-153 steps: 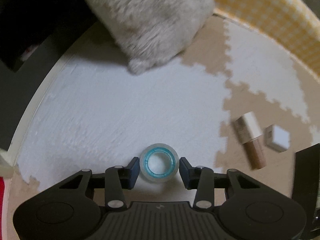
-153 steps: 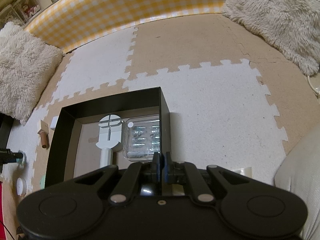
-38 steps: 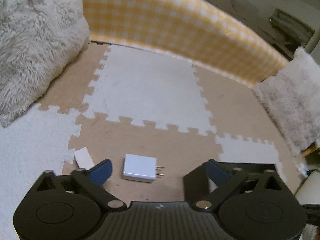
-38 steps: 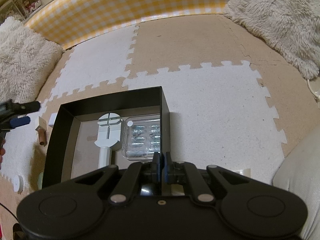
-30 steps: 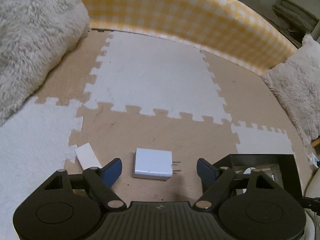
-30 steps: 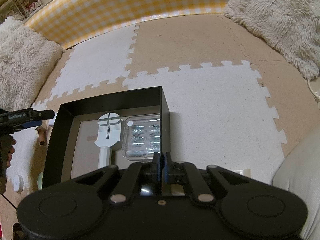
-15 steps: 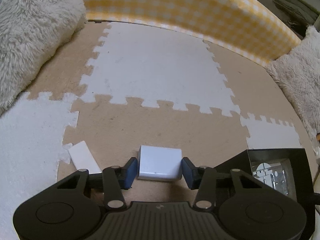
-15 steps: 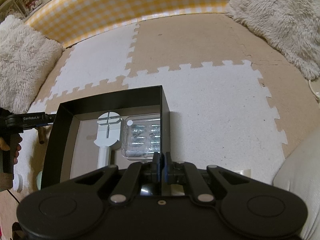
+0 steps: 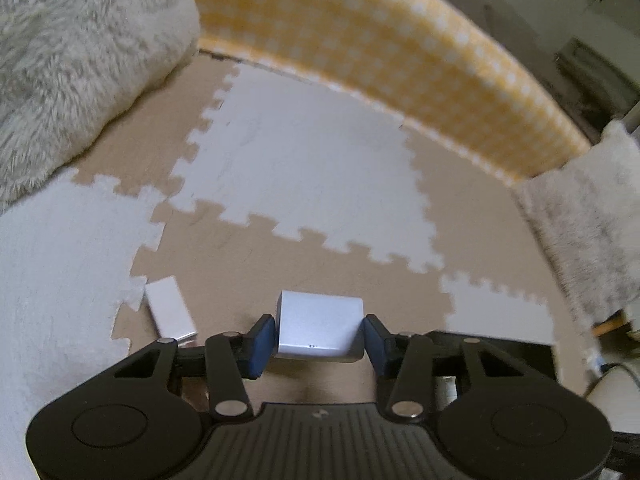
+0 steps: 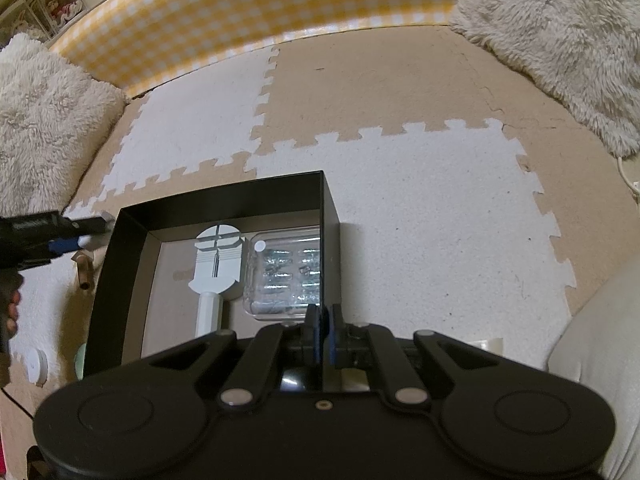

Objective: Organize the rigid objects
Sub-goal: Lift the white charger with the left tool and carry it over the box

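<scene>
My left gripper (image 9: 319, 336) has its jaws pinching the white charger (image 9: 319, 330). My right gripper (image 10: 323, 334) is pressed together, empty. Two items sit in the black box (image 10: 224, 200); several wait on the floor.

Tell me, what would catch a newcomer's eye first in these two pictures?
Probably the white charger block pinched in the left gripper, low in the middle of that view. In the right-hand view, the open black box on the foam floor mats, holding a white tool and a clear plastic case, draws the eye. Behind both curves a yellow checked cushion wall.
</scene>
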